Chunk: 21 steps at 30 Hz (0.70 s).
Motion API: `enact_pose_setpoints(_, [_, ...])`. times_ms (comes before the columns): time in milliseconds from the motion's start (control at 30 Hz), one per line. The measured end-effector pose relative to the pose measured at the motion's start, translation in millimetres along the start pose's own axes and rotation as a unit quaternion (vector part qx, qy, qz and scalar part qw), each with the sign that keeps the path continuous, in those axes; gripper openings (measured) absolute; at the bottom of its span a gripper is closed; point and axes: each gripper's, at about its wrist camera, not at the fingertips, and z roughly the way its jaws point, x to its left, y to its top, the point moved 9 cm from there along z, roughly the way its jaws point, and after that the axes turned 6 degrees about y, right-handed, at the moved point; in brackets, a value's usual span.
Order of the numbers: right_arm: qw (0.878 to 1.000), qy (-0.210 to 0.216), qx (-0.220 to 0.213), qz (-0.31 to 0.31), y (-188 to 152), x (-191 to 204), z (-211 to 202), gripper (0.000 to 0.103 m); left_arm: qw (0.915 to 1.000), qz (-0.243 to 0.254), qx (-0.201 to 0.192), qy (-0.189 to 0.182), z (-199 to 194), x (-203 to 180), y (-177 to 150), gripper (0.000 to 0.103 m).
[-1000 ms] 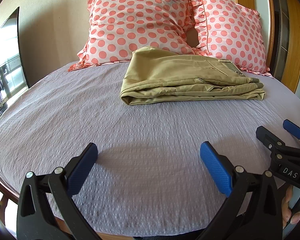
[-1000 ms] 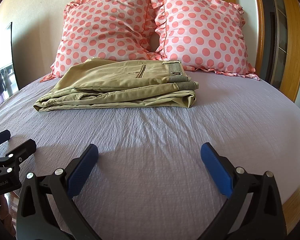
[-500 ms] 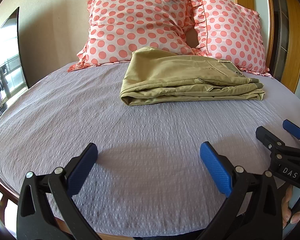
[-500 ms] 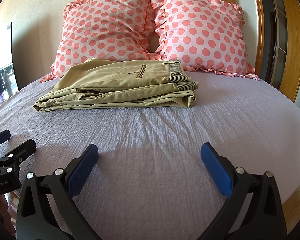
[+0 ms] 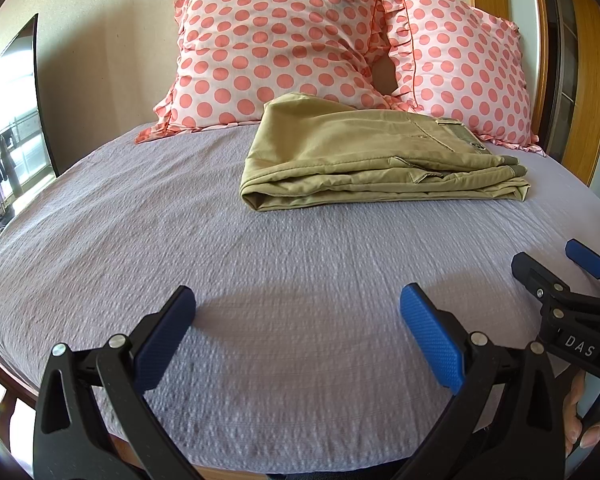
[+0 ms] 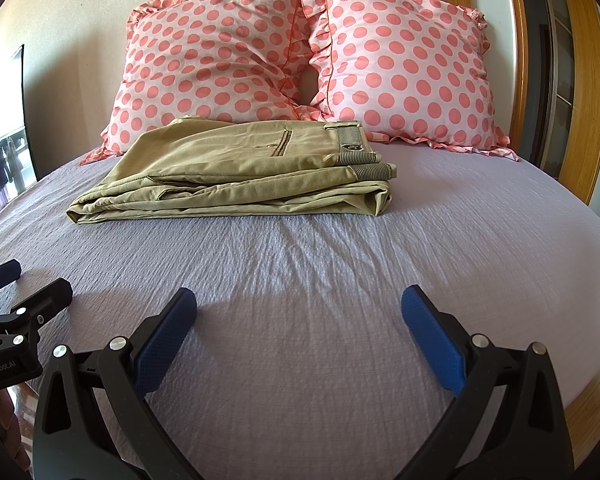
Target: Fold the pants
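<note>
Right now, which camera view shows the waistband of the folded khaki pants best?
The right wrist view: the ribbed waistband faces the camera, unobstructed. The left wrist view shows it only obliquely, at the far right of the khaki pants.

Two wrist views from my rig, low at the foot of the bed (image 5: 300,240), facing the pillows (image 6: 300,60).
My left camera sits left of my right; both share the pants (image 5: 376,160), well ahead, nearer the pillows.

Khaki pants (image 6: 236,172) lie on a lilac bed sheet (image 6: 340,280) before pink pillows (image 6: 400,68) with coral polka dots, and each black hand-held gripper (image 6: 299,330) carries blue pads (image 6: 434,346).
</note>
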Motion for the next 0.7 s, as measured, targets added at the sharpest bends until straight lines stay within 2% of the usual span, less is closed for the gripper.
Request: enact_pose_setpoints(700, [1.0, 0.0, 0.0, 0.0, 0.2, 0.3, -0.6, 0.102, 1.0, -0.002, -0.005, 0.002, 1.2, 0.5, 0.7, 0.101])
